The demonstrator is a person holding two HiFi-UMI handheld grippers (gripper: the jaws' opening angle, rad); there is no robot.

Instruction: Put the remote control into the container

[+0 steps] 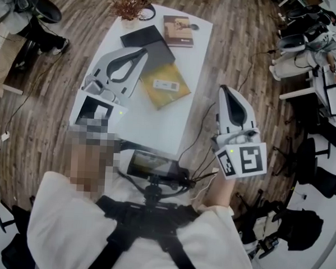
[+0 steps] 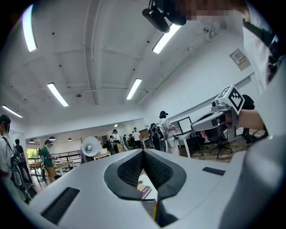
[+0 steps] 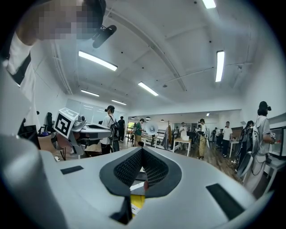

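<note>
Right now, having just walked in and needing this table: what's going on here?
A person holds a hand-held gripper in each hand, level above the white table. The left hand-held gripper and the right hand-held gripper are both shut and empty. The white remote lies untouched on a flat yellow thing.

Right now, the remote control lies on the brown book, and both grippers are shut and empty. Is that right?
No: the head view shows the remote control on the yellow book. The left gripper and right gripper are indeed shut and empty.

Bright ceiling strip lights (image 2: 57,94), fisheye-bent edges, dark vignetted corners.
</note>
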